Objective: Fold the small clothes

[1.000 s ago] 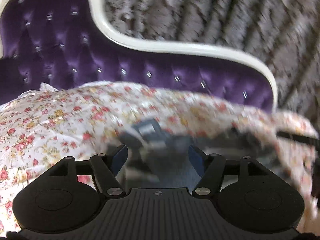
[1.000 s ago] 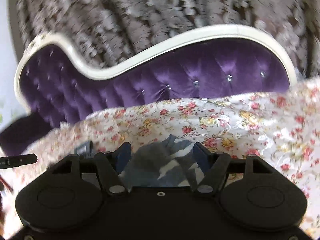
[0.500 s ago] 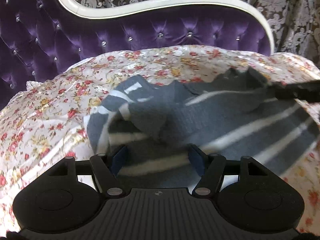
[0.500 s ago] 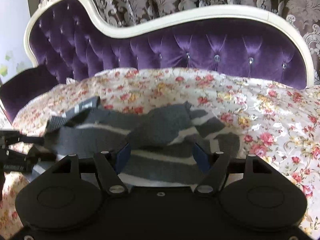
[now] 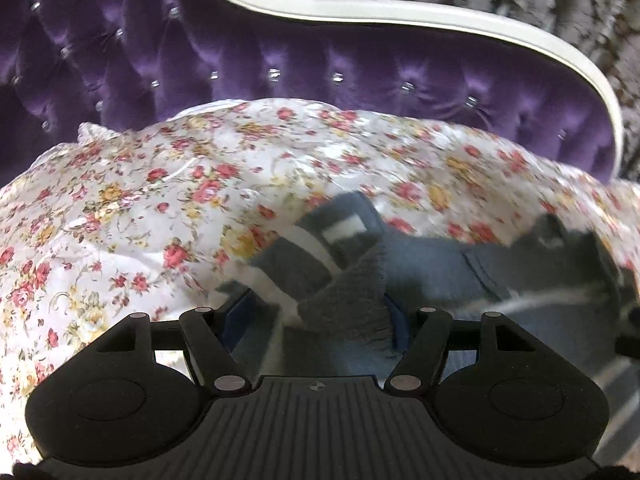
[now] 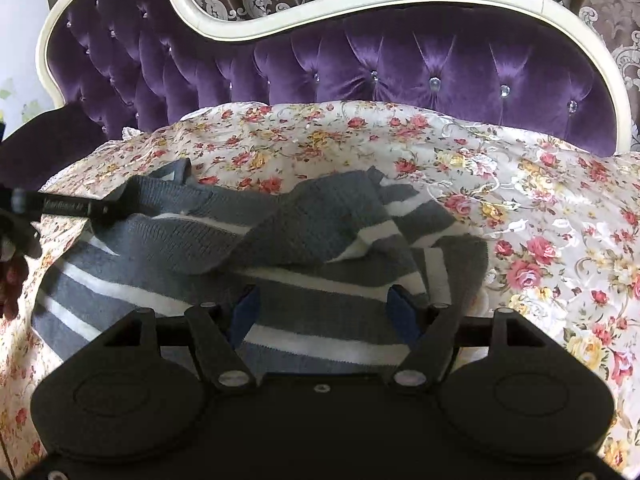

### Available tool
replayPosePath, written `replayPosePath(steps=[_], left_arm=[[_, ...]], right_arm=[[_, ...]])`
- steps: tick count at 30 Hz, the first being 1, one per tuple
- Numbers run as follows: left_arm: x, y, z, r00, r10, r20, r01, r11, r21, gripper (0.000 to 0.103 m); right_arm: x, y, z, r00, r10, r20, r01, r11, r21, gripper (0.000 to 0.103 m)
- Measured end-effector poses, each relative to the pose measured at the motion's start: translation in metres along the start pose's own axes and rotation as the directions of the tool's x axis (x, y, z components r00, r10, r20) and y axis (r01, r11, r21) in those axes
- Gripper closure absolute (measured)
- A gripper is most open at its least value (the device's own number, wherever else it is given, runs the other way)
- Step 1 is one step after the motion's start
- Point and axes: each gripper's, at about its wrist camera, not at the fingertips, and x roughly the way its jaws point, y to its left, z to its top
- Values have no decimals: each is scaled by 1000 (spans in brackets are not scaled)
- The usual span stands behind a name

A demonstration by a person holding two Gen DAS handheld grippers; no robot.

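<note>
Striped sweater [image 6: 224, 248] spread on the flowered bedspread [image 6: 540, 208].
Both claws stand wide over it: left claw [image 5: 316, 316] with a bunched fold between its fingers, right claw [image 6: 324, 312] above flat stripes.

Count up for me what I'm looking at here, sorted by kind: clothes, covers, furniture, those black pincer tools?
Clothes: 1, a grey striped sweater
Covers: 1, a floral sheet
Furniture: 1, a purple tufted sofa
Pincer tools: 2, the left gripper and the right gripper
Total: 5
</note>
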Motion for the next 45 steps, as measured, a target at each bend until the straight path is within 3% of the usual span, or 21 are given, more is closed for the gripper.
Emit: replayPosePath(steps=[9, 15, 18, 21, 23, 27, 32, 37, 41, 45], left_arm=[[-12, 11, 22, 997, 53, 53, -52, 998, -33, 37], [-37, 15, 19, 996, 25, 84, -22, 999, -41, 37], [-51, 13, 7, 996, 0, 90, 1, 1000, -22, 37], [-62, 8, -10, 996, -27, 84, 27, 1000, 8, 37], [-66, 2, -21, 996, -53, 71, 51, 998, 31, 37], [-66, -16, -43, 996, -84, 21, 81, 988, 130, 37], [-53, -36, -60, 998, -64, -19, 67, 964, 258, 37], [-39, -40, -55, 998, -53, -33, 61, 957, 284, 37], [-22, -37, -31, 997, -56, -46, 66, 969, 239, 35], [-2, -32, -5, 998, -14, -55, 25, 980, 196, 35]], right_arm=[[6, -2, 2, 1000, 0, -2, 0, 1000, 20, 27], [20, -5, 10, 1000, -10, 26, 8, 998, 57, 26], [22, -18, 13, 997, -2, 81, -13, 984, 180, 26], [20, -38, 11, 993, 18, 117, -58, 938, 342, 26], [18, -44, 10, 992, 15, 128, -63, 924, 378, 26], [10, -44, 10, 990, -3, 138, -47, 932, 359, 26], [0, -39, 13, 993, 8, 114, -41, 956, 290, 26], [-9, -24, 11, 997, -49, 64, 41, 992, 119, 26], [-6, -24, 12, 998, -28, 57, 21, 992, 128, 26], [-4, -24, 14, 998, -28, 62, 19, 992, 128, 26]])
